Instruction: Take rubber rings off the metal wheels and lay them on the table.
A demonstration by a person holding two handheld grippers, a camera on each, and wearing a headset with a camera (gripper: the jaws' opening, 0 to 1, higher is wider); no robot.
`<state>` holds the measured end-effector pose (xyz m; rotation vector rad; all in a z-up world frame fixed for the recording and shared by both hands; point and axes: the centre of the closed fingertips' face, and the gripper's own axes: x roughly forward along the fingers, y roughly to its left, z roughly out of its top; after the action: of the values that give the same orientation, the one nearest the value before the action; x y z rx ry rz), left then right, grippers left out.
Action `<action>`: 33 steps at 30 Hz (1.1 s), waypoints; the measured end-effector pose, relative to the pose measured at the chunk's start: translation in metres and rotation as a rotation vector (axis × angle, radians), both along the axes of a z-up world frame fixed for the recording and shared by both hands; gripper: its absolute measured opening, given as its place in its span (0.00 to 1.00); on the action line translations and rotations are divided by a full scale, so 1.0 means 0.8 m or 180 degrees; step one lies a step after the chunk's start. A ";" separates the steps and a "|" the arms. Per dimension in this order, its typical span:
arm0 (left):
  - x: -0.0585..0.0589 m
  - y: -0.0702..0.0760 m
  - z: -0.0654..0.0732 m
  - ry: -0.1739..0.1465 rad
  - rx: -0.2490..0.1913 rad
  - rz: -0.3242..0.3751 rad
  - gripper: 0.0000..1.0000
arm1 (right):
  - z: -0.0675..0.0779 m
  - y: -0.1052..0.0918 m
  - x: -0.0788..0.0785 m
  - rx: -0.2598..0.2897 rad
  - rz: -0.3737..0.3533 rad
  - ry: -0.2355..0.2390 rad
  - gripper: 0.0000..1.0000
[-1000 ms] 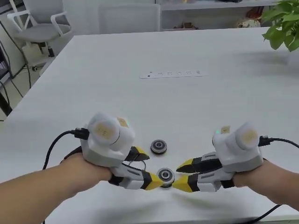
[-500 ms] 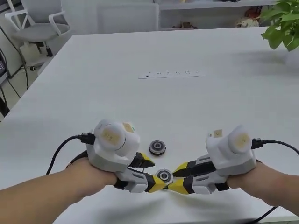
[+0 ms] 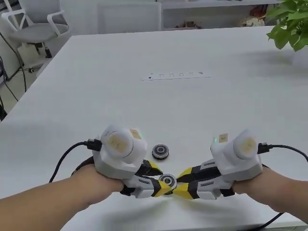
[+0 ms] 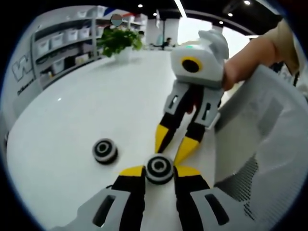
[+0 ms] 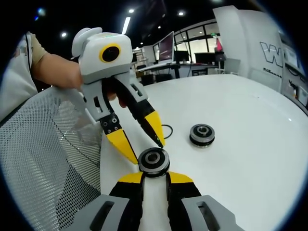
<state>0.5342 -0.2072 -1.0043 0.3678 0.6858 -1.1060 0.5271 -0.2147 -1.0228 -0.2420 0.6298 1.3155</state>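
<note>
1. Far L, past the counter (image 3: 192, 110) edge: grey office chair (image 3: 38, 24).
2. Left gripper (image 3: 159, 179) is held in a hand low at the counter's near edge and points R. Its fingers (image 4: 132, 172) are clenched on the near wheel (image 3: 167, 181), w/ 1 yellow tip against each side in the left gripper view.
3. 2nd wheel (image 3: 160, 152) lies flat on the counter just beyond the near wheel, apart from it. Nothing touches it, and its black ring is on.
4. Near wheel sits between the 2 grippers, close to the near edge. It's on or just above the counter – can't tell which. Its black outer ring (image 5: 142, 162) is on, around a metal hub.
5. White power strip (image 3: 175, 75) lies mid-counter, well behind the wheels.
6. Right gripper (image 3: 179, 181) points L, tip to tip w/ the left one. Its fingers (image 5: 179, 178) are nearly together w/ tips at the near wheel's rim – can't tell if they nip the ring or only touch it.
7. Far R corner: green plant (image 3: 288, 24).
</note>
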 end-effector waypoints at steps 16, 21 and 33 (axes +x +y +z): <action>0.000 -0.003 -0.002 -0.0129 0.0051 -0.0011 0.14 | 0.000 -0.001 0.000 -0.0006 -0.0020 0.0001 0.13; -0.001 -0.003 -0.002 -0.0171 0.0064 -0.0016 0.14 | -0.001 -0.002 0.000 -0.0028 -0.0044 0.0006 0.10; 0.000 -0.003 -0.003 -0.0218 0.0094 -0.0016 0.14 | -0.003 -0.005 0.002 -0.0051 -0.0111 0.0062 0.00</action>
<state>0.5339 -0.2098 -1.0063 0.4309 0.6415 -1.0843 0.5288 -0.2188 -1.0255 -0.2306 0.6587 1.2810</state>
